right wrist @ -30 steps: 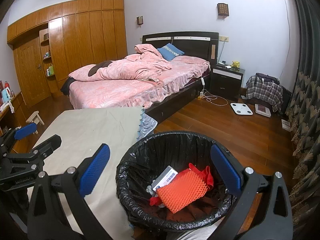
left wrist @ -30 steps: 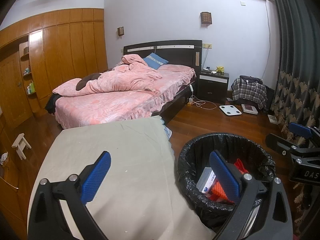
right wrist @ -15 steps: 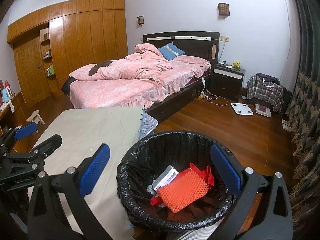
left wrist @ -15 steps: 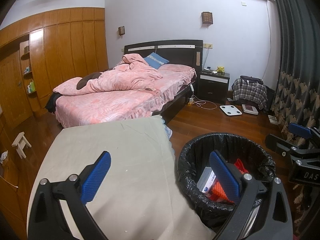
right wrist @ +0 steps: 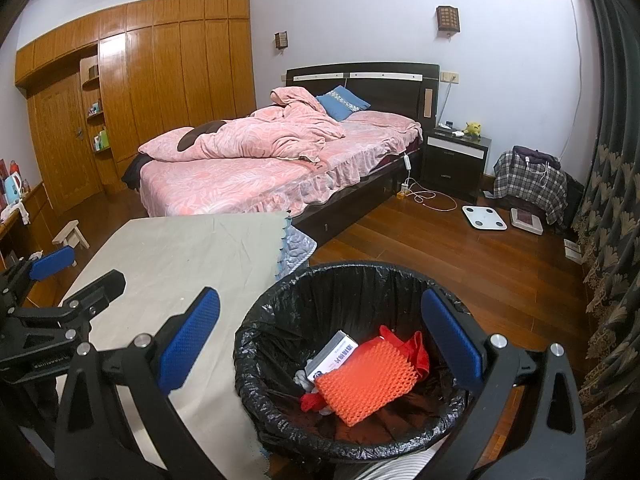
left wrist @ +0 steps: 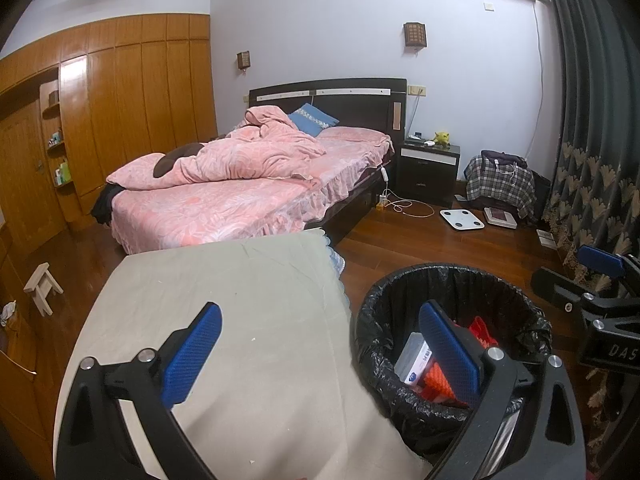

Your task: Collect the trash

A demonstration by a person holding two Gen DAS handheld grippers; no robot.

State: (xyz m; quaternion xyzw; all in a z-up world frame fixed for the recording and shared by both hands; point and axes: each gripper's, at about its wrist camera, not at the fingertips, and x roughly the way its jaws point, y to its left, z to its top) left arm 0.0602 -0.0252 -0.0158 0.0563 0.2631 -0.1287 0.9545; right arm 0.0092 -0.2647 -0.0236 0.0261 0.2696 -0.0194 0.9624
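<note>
A round bin lined with a black bag (right wrist: 280, 344) (left wrist: 372, 320) stands on the floor beside a cloth-covered table (right wrist: 180, 256) (left wrist: 240, 300). Inside lie an orange ridged pad (right wrist: 366, 382), a small white box (right wrist: 332, 354) (left wrist: 414, 356) and a red scrap (right wrist: 416, 350). My right gripper (right wrist: 320, 340) hangs open above the bin, holding nothing. My left gripper (left wrist: 320, 348) is open and empty too, one finger over the table, the other over the bin's near edge. Each gripper shows at the edge of the other's view.
A bed with pink bedding (right wrist: 272, 160) fills the middle of the room. A dark nightstand (right wrist: 454, 160), a white scale (right wrist: 484, 216) and a plaid-covered pile (right wrist: 528, 184) sit along the far wall. Curtains (right wrist: 608, 200) hang at right, wooden wardrobes (right wrist: 160, 92) at left, with a small stool (right wrist: 72, 236).
</note>
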